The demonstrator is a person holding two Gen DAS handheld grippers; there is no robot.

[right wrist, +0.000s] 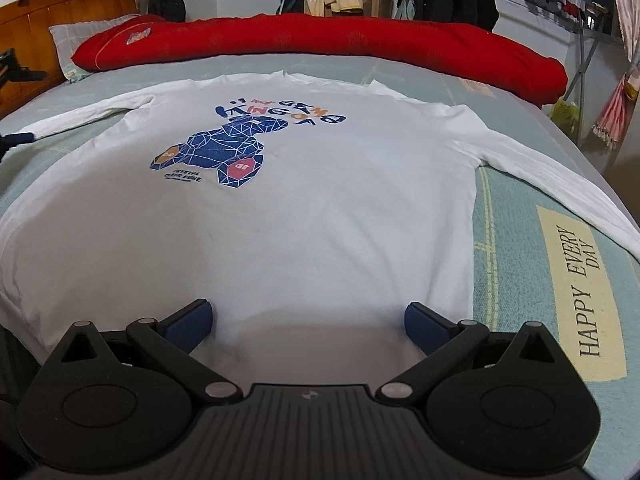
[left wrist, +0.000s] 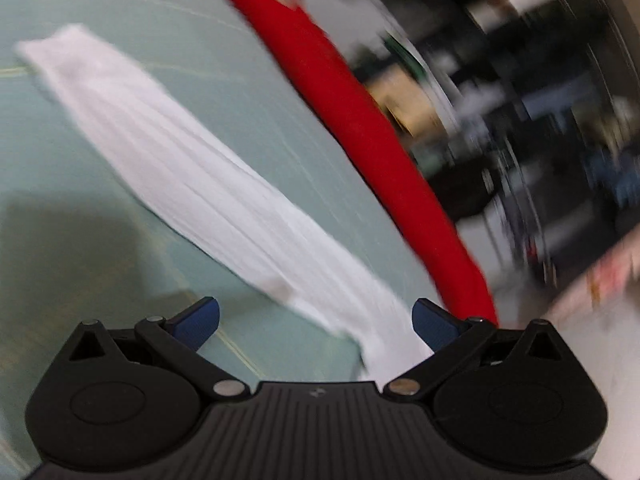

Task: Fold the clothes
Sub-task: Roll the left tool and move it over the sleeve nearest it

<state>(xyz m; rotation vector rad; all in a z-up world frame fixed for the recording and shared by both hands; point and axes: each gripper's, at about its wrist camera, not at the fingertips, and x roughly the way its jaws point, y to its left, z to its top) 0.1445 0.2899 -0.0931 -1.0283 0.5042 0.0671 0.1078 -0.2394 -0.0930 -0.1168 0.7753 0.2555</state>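
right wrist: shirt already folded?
No, the white long-sleeve shirt lies flat on the bed, both sleeves spread out.

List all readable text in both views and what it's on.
"HAPPY EVERY DAY": cream patch on the bed sheet.
"KING": partly legible in the blue print on the white shirt; the rest of that headline is seen upside down and unclear.
Small lines under the graphic: too small to read.
Badge on the red bolster: too small to read.
Left wrist view: blurred, no text readable.
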